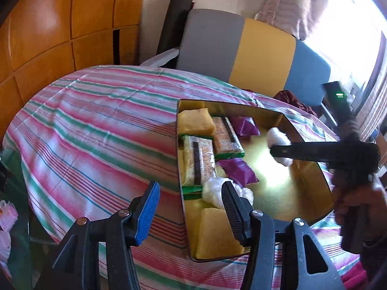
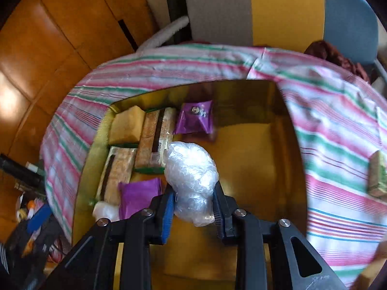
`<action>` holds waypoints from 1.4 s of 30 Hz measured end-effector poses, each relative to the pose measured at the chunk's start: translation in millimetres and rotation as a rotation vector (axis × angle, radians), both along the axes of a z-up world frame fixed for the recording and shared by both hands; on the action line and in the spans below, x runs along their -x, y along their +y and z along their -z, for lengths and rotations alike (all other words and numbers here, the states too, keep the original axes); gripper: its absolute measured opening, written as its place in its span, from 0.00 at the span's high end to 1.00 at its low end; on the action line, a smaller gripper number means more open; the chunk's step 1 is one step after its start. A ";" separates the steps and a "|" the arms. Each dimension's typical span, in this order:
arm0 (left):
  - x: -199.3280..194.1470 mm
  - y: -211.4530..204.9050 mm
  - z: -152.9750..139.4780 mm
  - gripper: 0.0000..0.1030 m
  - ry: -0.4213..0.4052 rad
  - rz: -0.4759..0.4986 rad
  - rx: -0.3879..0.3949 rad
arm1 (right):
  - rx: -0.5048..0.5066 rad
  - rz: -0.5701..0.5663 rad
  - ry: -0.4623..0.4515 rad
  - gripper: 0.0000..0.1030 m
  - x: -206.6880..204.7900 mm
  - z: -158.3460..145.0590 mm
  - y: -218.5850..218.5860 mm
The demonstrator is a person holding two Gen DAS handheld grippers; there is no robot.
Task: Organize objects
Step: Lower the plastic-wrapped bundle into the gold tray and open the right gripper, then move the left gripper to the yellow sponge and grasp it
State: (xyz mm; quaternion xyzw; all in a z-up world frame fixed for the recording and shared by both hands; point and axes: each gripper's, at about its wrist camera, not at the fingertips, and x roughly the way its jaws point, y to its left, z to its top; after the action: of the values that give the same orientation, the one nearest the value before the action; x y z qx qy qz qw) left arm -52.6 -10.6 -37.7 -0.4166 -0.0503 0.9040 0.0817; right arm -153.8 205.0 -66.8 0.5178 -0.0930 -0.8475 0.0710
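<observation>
Now right hand-held gripper (image 2: 193, 205) pinches plastic-wrapped bundle (image 2: 191, 169) above gold tin (image 2: 285, 111); left (image 1: 191, 203) spread

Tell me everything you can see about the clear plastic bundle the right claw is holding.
The clear plastic bundle is a crinkled, translucent white wad of film, lumpy and roughly oval. The right claw is shut on its lower end, pads pressing both sides. It hangs above the gold tin, over the bare floor beside the packed snacks; from the left wrist view it shows at the claw's tip.
</observation>
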 end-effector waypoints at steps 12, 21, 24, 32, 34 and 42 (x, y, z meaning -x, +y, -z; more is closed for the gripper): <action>2.0 -4.5 9.9 0.48 -0.022 -0.016 0.003 | -0.004 -0.012 -0.016 0.47 23.0 22.8 -22.8; -6.5 -0.4 -3.4 0.48 0.016 -0.003 0.012 | 0.004 -0.036 0.073 0.33 -13.7 -6.9 -17.6; -11.0 3.0 -8.6 0.48 0.033 0.008 0.019 | 0.007 -0.033 0.102 0.33 -30.2 -17.2 -11.2; -20.1 14.6 -15.4 0.48 0.049 0.045 0.027 | 0.003 0.034 0.153 0.32 -76.7 -37.9 34.6; -21.8 19.2 -16.8 0.48 0.052 0.058 0.028 | -0.004 0.065 0.158 0.32 -87.4 -42.2 51.6; -27.9 44.8 -20.1 0.48 0.060 0.124 0.051 | -0.021 0.249 0.180 0.28 -127.7 -60.7 140.4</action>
State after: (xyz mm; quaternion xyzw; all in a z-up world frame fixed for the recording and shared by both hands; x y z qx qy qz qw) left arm -24.7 34.1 -17.5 -0.3938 0.0012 0.9102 0.1286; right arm -26.1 345.4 -6.1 0.4249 -0.1410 -0.8936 -0.0322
